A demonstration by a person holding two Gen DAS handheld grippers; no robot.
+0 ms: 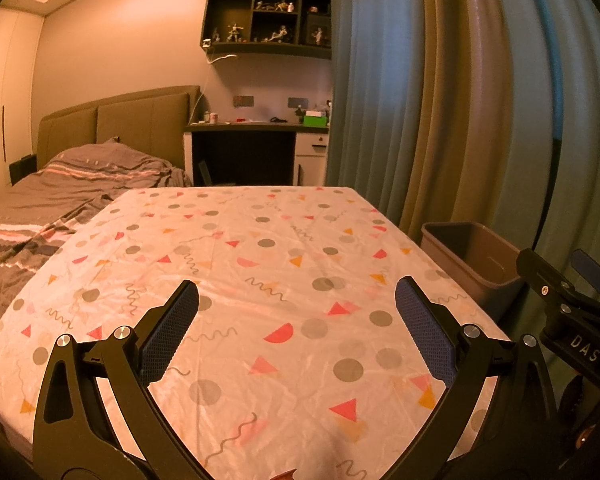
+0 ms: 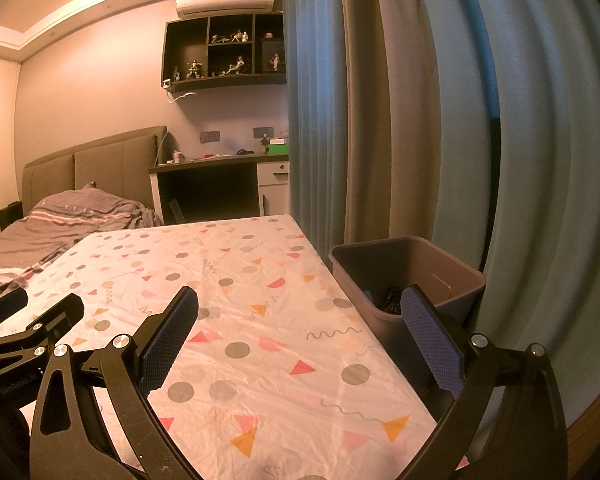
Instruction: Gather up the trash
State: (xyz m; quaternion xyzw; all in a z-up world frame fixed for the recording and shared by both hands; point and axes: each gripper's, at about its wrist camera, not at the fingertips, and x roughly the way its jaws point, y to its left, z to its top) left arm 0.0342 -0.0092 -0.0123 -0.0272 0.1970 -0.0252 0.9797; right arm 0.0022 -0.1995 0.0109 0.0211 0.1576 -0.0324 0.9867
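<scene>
Beside the table's right edge, on the floor, the bin (image 2: 406, 276) holds a few dark scraps. No trash shows on the patterned tablecloth (image 1: 260, 280), so collecting looks finished. Both the left gripper (image 1: 298, 328) and right gripper (image 2: 300, 336) gape wide, holding nothing.

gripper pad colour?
Dark blue, textured pads on the black left gripper; clearest in the left wrist view.

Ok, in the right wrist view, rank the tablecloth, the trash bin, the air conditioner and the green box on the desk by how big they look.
Largest to smallest as they appear:
1. tablecloth
2. trash bin
3. air conditioner
4. green box
The bin is nearer the camera than the air conditioner, so their true order is unsure.
</scene>
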